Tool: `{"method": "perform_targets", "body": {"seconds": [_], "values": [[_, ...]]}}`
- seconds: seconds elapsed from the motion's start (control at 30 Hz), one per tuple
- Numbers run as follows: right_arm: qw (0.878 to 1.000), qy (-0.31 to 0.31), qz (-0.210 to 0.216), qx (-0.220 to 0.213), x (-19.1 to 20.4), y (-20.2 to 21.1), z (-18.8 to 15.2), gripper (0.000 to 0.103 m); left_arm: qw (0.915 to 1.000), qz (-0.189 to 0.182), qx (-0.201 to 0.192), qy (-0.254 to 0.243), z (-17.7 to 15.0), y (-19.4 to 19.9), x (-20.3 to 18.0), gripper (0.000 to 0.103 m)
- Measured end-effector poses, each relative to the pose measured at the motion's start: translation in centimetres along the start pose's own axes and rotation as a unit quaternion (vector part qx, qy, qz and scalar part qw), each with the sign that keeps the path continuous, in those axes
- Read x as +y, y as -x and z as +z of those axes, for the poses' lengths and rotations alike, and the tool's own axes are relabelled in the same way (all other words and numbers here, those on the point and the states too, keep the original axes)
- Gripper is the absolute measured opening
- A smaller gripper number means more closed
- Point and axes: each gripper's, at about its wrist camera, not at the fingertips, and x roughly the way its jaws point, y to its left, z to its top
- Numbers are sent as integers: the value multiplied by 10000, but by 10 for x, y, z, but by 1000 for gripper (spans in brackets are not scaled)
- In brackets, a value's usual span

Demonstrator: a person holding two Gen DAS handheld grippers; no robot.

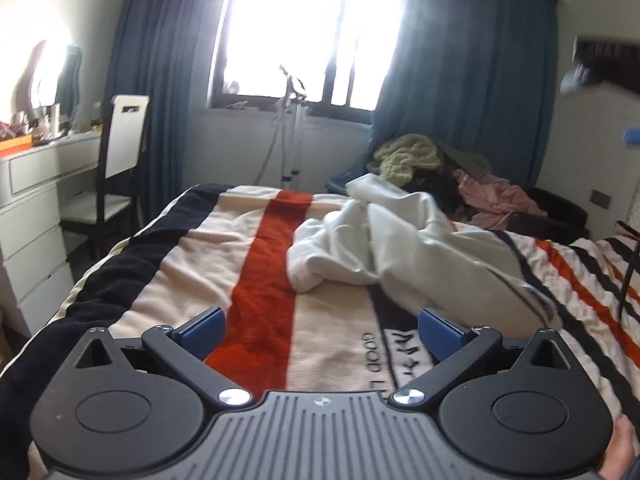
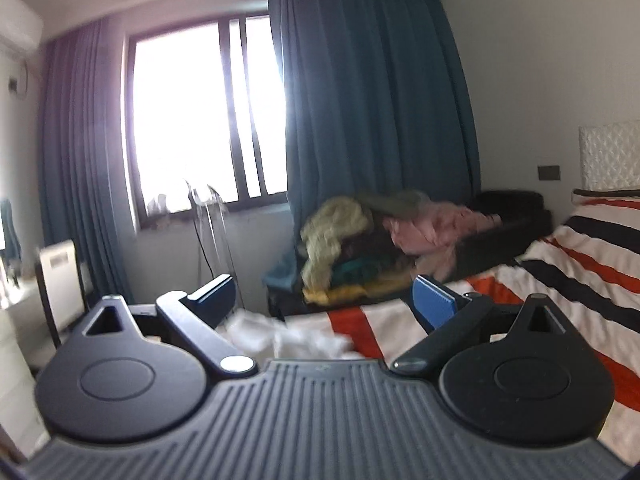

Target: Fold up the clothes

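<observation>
A crumpled white garment [image 1: 376,244] lies on the striped blanket [image 1: 256,280], right of the red stripe. My left gripper [image 1: 322,330] hovers open over the blanket's near part, short of the garment, with nothing between its blue pads [image 1: 204,330]. In the right wrist view the same white garment [image 2: 288,338] shows low between the fingers, partly hidden by the gripper body. My right gripper [image 2: 324,300] is open and empty, held above the bed and pointing toward the window wall.
A heap of yellow-green, pink and dark clothes [image 1: 440,168] sits beyond the bed's far right corner, also seen as a clothes pile [image 2: 380,236]. A white dresser [image 1: 36,208] and chair [image 1: 120,160] stand left. Blue curtains [image 2: 372,112] flank the bright window. A white headboard [image 2: 610,156] stands at the right.
</observation>
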Motion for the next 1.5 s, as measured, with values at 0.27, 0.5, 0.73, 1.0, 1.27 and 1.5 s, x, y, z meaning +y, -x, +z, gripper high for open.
{"method": "perform_targets", "body": {"seconds": [0.27,0.5,0.73,1.0,1.27,1.5], "values": [[9990,-135,-393,144,-49,-29,-15,97,9999,9,53,-156,-5,-13,-14,103],[9904,-801,-973,569,-142,-28,-62,97,9915,245,25,-1279,-23,-31,-86,103],[9774,-1318,-1612,369,-195,-30,-72,97,9759,-372,23,-2152,-24,-87,-200,103],[9382,-1510,-3097,-329,-232,-20,-81,97,9406,-984,-259,-3238,-62,-148,-330,103],[9036,-2160,-3674,-420,-259,-27,-101,97,9060,-313,-370,-4205,-107,-206,-379,84],[9119,-2221,-3435,-332,-254,-31,-105,97,9280,-193,-644,-3664,-67,-188,-330,30]]}}
